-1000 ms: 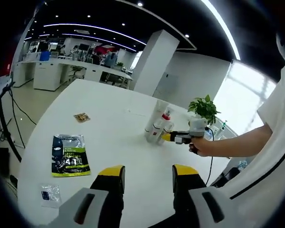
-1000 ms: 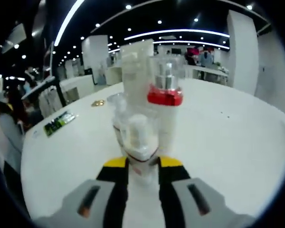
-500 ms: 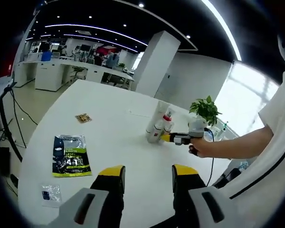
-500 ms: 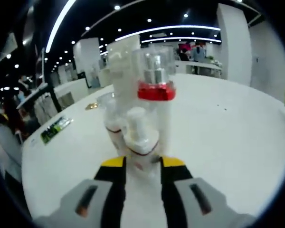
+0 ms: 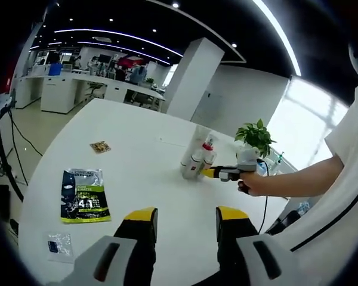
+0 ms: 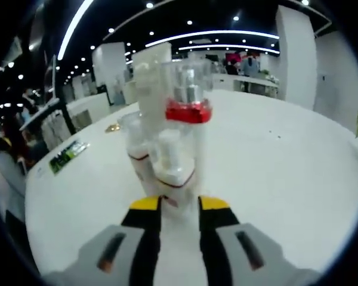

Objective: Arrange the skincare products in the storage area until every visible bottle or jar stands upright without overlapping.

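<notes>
Lighting: bright, even; ceiling strips (image 5: 119,49) and spotlights above, daylight from a window (image 5: 304,119) right of the left gripper (image 5: 184,217). Counter (image 5: 137,173) glares white; shadows faint. Fisheye bending toward edges. Bottles (image 6: 173,143) just ahead of the right gripper (image 6: 179,204): soft, blurred.

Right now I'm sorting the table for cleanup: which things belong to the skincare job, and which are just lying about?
Job: cluster of skincare bottles, red-collared pump bottle, right hand-held gripper.

Lying about: green-and-black packet, small clear sachet, small patterned packet, potted plant.
</notes>
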Available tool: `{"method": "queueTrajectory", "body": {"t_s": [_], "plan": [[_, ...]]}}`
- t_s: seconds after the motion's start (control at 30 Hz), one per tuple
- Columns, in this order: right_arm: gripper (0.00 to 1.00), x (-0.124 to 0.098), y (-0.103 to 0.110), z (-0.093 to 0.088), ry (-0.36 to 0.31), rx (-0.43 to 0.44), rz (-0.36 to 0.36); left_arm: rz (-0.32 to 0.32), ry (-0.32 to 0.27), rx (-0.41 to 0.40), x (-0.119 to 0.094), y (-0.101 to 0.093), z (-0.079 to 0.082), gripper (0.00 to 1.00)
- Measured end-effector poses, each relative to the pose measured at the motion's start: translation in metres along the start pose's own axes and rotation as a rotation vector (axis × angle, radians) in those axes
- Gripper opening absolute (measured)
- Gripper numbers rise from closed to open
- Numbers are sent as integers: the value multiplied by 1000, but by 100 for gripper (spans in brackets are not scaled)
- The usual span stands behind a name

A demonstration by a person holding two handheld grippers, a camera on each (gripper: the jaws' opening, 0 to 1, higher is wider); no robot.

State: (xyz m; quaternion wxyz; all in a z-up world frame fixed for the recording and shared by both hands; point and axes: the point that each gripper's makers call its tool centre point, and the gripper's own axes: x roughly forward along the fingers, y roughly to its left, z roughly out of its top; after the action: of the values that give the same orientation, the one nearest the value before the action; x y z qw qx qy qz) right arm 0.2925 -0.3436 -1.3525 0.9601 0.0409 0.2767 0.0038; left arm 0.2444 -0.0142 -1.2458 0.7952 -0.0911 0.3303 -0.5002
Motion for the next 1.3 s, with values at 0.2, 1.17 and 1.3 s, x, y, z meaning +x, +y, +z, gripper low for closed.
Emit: {"method": "queueTrajectory", "body": {"t_s": [0.2, 1.17, 1.3], "plan": [[24, -8, 4, -4, 20, 14, 5, 9, -8, -25, 0, 7, -4, 40], [32, -48, 169, -29, 97, 85, 163, 340, 25, -285, 7, 215, -18, 48], [32, -48, 186, -22, 94, 63, 181, 344, 48, -295, 20, 228, -19, 47]]}}
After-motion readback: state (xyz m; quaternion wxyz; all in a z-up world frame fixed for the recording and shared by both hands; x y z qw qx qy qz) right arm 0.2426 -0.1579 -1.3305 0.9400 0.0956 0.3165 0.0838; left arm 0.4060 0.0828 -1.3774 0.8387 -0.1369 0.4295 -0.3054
